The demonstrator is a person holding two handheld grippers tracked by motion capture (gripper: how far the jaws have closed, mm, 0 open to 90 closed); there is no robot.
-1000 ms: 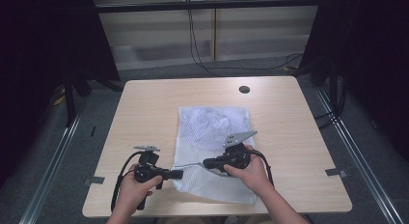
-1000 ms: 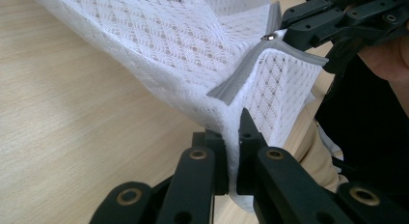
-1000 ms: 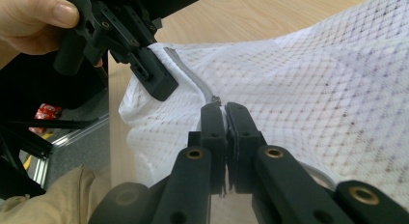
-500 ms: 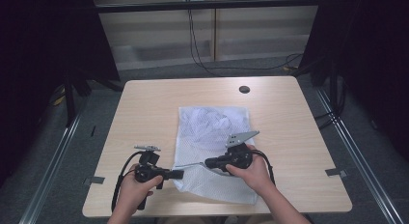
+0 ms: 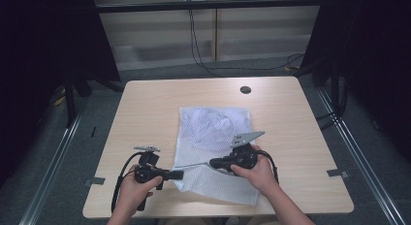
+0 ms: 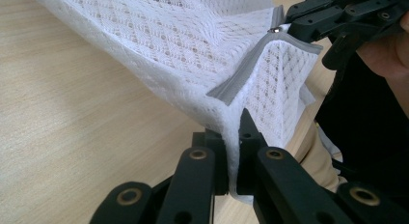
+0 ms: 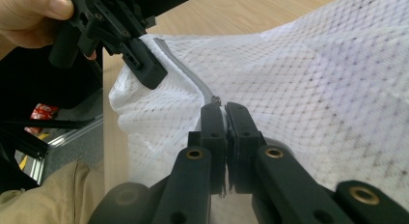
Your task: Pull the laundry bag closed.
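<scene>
High view: white mesh bag lies centre-low on the table, pale bundled contents showing through its upper half; left gripper and right gripper meet its lower left edge.
Left gripper view: jaws clamped on the bag's corner beside the grey zipper.
Right gripper view: jaws pinched together on the zipper's metal pull, mid-frame.

The mesh bag is white open-weave netting, thin and soft, with a smooth grey cloth zip band and a small shiny metal zip pull. The table is pale wood-grain laminate, matt and smooth. Both the left gripper and right gripper are matt black plastic with brass-coloured rivets
</scene>
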